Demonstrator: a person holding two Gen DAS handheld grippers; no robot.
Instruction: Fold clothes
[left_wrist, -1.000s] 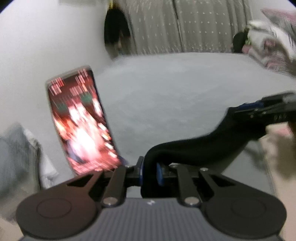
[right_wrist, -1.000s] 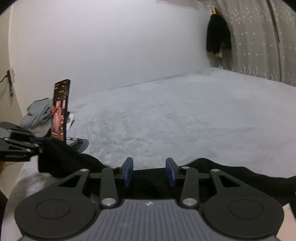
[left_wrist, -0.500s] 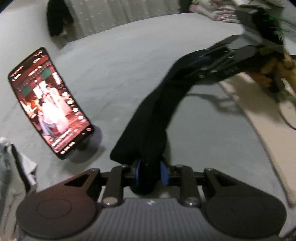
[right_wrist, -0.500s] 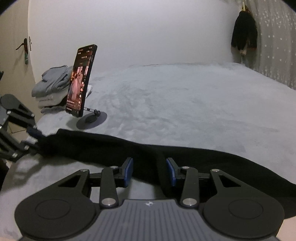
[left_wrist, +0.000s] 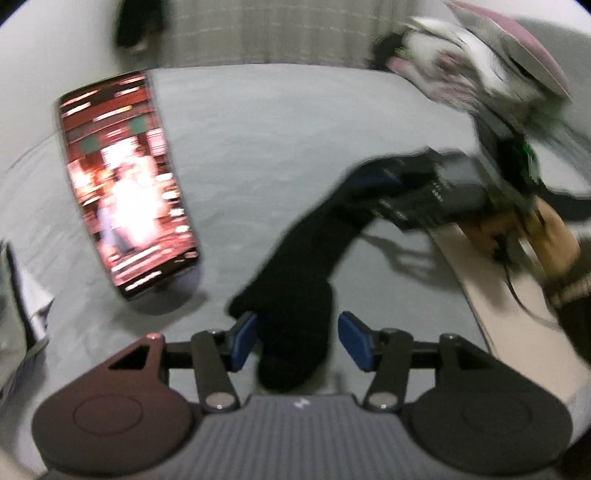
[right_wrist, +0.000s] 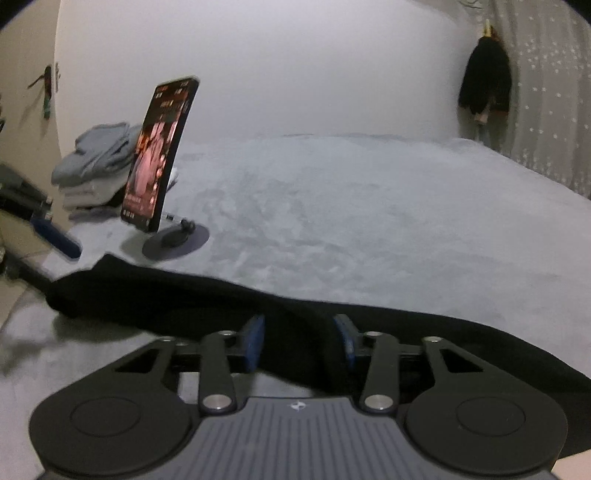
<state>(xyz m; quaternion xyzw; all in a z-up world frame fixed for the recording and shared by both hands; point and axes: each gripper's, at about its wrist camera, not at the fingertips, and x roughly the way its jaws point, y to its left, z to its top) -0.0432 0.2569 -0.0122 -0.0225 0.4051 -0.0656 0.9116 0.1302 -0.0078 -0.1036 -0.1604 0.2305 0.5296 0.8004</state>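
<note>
A long black garment (left_wrist: 295, 288) stretches across the grey bed (left_wrist: 258, 147) between both grippers. My left gripper (left_wrist: 297, 341) has its jaws opening. One end of the garment lies between the blue pads (left_wrist: 242, 341), and a gap shows on the right side. The other end rises off the bed to my right gripper (left_wrist: 384, 192), held by a hand (left_wrist: 546, 229). In the right wrist view my right gripper (right_wrist: 299, 339) has its jaws closing, and a bunched fold of the black garment (right_wrist: 184, 295) fills the gap between them. A blue left fingertip (right_wrist: 59, 238) shows at the left edge.
A phone (right_wrist: 159, 155) with a lit screen stands on a round base (right_wrist: 175, 243) near the garment's left end. Folded grey and white clothes (right_wrist: 96, 166) are stacked behind it. A heap of patterned clothes (left_wrist: 480, 74) lies at the right. A dark item (right_wrist: 484, 81) hangs by the curtain.
My left gripper's jaws have spread apart and let go of the black garment. The right gripper's jaws have drawn in on the fold, and the garment now lies lower on the bed.
</note>
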